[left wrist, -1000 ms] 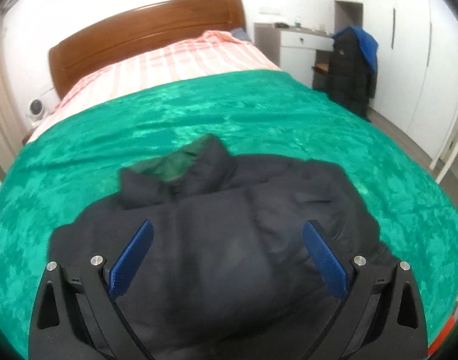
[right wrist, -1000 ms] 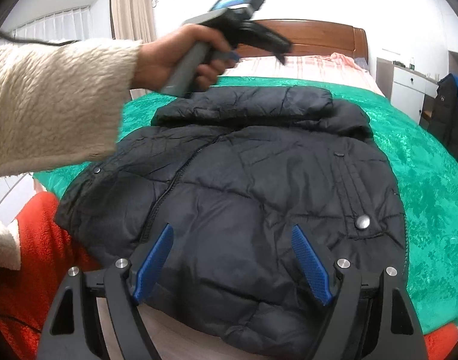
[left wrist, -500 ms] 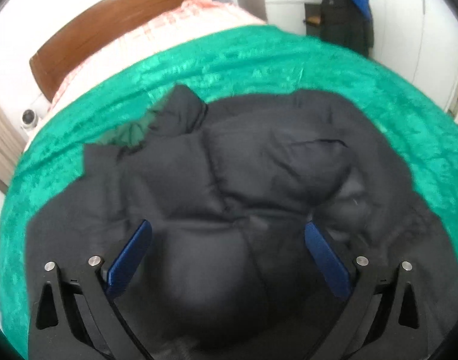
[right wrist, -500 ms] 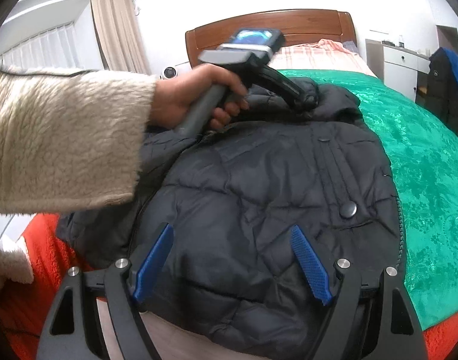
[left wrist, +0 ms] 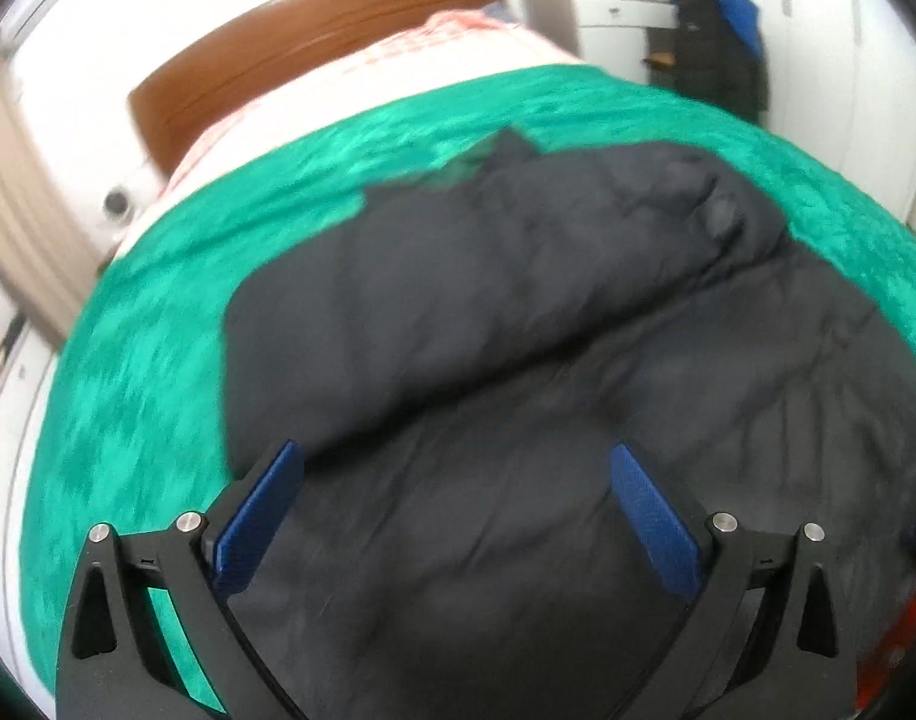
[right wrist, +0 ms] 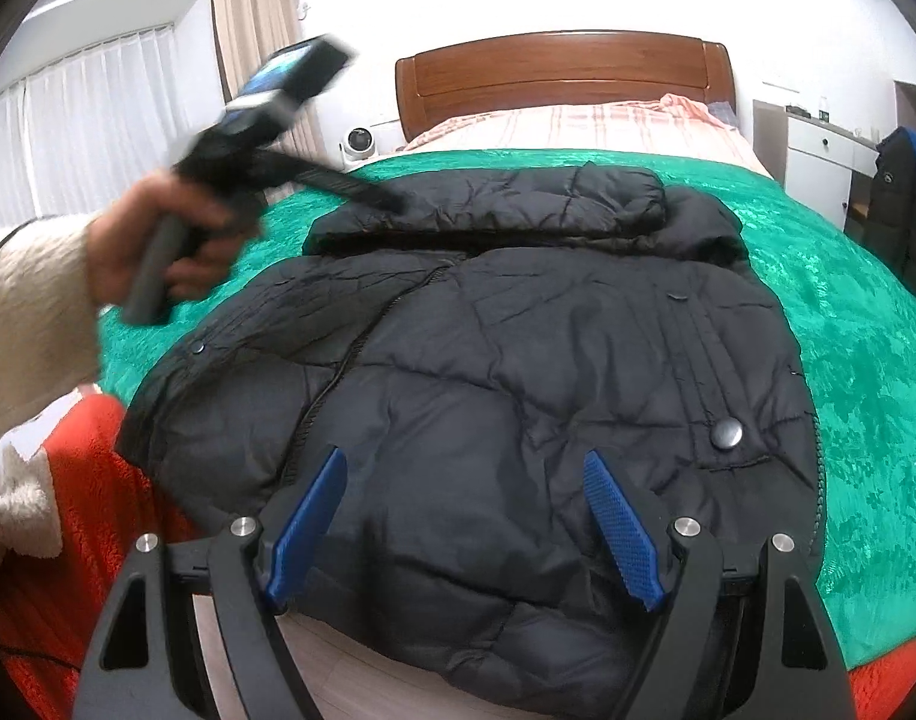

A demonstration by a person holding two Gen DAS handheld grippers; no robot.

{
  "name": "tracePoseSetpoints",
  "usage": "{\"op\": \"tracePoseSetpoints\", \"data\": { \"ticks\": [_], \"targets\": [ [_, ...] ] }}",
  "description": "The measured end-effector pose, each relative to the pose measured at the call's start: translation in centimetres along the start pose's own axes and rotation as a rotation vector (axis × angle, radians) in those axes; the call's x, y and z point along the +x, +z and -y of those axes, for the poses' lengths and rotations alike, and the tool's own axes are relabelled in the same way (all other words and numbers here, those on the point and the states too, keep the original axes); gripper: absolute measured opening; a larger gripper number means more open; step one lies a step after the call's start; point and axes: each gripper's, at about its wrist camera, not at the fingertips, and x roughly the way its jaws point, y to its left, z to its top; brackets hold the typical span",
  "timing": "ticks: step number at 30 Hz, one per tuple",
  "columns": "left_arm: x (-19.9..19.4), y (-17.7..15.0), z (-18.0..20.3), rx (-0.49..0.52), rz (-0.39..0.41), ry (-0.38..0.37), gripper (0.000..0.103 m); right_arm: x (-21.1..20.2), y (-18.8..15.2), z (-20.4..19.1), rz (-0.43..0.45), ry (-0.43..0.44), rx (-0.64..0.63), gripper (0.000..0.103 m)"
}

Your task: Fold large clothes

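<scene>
jacket (right wrist: 517,372): black | bedspread (right wrist: 847,300): green | sheet (right wrist: 577,126): apparently pink-striped

Count: 1 black jacket (right wrist: 517,372) on 1 bed (right wrist: 847,312), 2 tools (left wrist: 458,516) (right wrist: 466,525), 1 headboard (right wrist: 565,78), 1 hanging coat (right wrist: 898,210), 1 small white camera (right wrist: 357,141).

The bed (right wrist: 847,324) carries everything here. It has a brown wooden headboard (right wrist: 565,78) and a green, patterned bedspread (left wrist: 146,396) covering most of its surface. Toward the headboard, pink striped bedding (right wrist: 577,126) lies on the bed past the far edge of the green cover. A black padded jacket (right wrist: 517,360) lies flat on the bedspread, collar end toward the headboard and its lower hem hanging over the bed's near edge. Some orange fabric (right wrist: 68,516) shows along that edge.
</scene>
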Motion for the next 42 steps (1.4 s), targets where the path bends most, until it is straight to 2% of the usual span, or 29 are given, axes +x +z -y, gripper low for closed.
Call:
{"op": "tracePoseSetpoints", "data": {
  "ticks": [5, 11, 16, 22, 26, 35, 42],
  "targets": [
    [-2.1, -3.6, -4.7, -0.144, -0.044, 0.035, 0.102, 0.1, 0.2, -0.1, 0.004, -0.001, -0.011, 0.080],
    [-3.8, -7.0, -8.3, -0.314, -0.052, 0.058, 0.102, 0.3, 0.2, -0.5, -0.002, -0.009, -0.021, 0.080],
    [-3.8, -9.3, -9.5, -0.409, -0.051, 0.082, 0.102, 0.6, 0.1, -0.8, -0.009, -0.017, -0.031, 0.080],
    [-3.0, -11.3, -9.7, -0.512, 0.001, 0.110, 0.102, 0.9, -0.1, -1.3, -0.019, -0.024, -0.052, 0.080],
    [-2.3, -12.8, -10.3, -0.592, -0.001, 0.093, 0.102, 1.2, -0.2, -1.6, -0.027, -0.029, -0.065, 0.080],
    [-2.3, -15.1, -11.5, -0.637, -0.005, 0.136, 0.102, 2.2, -0.5, -2.2, -0.057, -0.026, -0.088, 0.080],
    [-2.3, -15.4, -11.8, -0.661, -0.002, 0.157, 0.102, 2.4, -0.5, -2.5, -0.062, -0.026, -0.097, 0.080]
  ]
}}
